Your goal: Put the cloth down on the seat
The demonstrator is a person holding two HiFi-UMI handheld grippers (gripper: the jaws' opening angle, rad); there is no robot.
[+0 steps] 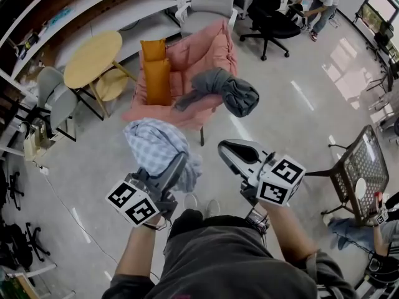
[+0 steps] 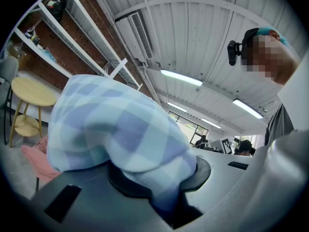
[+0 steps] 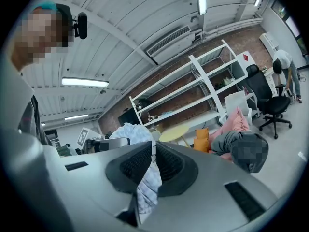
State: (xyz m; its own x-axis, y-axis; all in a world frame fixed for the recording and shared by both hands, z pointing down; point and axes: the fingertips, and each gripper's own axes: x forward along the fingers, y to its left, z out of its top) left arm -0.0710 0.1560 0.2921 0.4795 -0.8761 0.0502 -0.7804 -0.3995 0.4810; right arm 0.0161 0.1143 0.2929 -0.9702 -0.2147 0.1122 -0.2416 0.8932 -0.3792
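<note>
**Checked blue cloth** (image 1: 157, 147): bunched, carried in the air above the floor (image 1: 280, 126), short of the pink seat (image 1: 206, 58).

**Left gripper** (image 1: 179, 166): fingers (image 2: 82, 192) partly closed and clamped on the main bundle, which billows over and ahead of them.

**Right gripper** (image 1: 232, 152): fingers (image 3: 176, 166) nearly together, pinching a thin fold that hangs down between them.

**On the seat:** grey garment (image 1: 227, 89), orange cushion (image 1: 156, 73).
</note>
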